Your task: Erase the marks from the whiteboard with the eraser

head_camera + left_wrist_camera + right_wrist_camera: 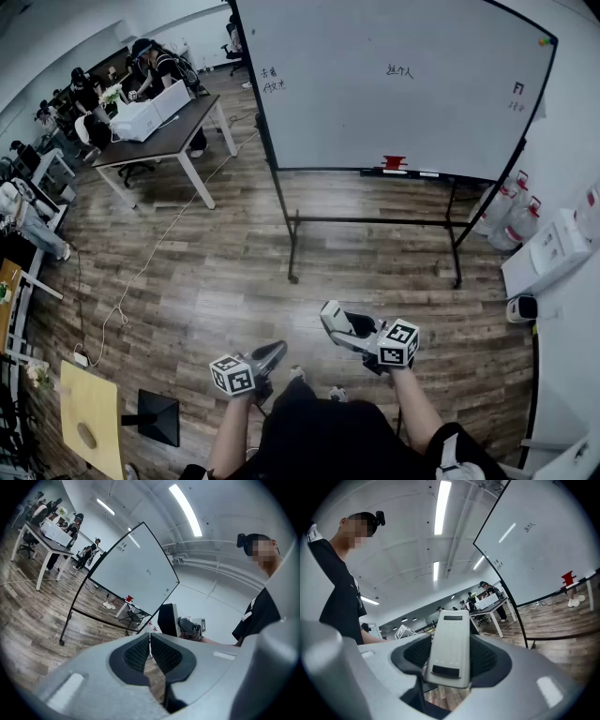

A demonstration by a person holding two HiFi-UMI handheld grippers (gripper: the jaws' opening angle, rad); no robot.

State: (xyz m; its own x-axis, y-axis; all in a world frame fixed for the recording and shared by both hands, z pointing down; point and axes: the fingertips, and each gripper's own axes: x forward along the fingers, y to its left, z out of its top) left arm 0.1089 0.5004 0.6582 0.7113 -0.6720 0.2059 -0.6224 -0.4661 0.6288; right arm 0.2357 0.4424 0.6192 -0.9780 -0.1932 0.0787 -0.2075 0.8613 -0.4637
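Observation:
A big whiteboard [403, 84] on a black wheeled stand rises ahead of me. It carries small dark marks at upper left [272, 80], centre [399, 70] and right [517, 94]. A red object [395, 162] rests on its ledge. Low in front of my body, my right gripper [349, 330] is shut on the grey-white eraser [335, 320], which fills the jaws [450, 646] in the right gripper view. To its left, my left gripper [275, 352] is shut with nothing in it, pads [138, 652] touching. Both are well short of the board [136, 573].
A dark table [164, 141] with white boxes stands back left, with several seated people behind it. Water jugs [511, 211] and a white box [553, 248] line the right wall. A cable trails over the wooden floor. At lower left is a yellow tabletop [89, 417].

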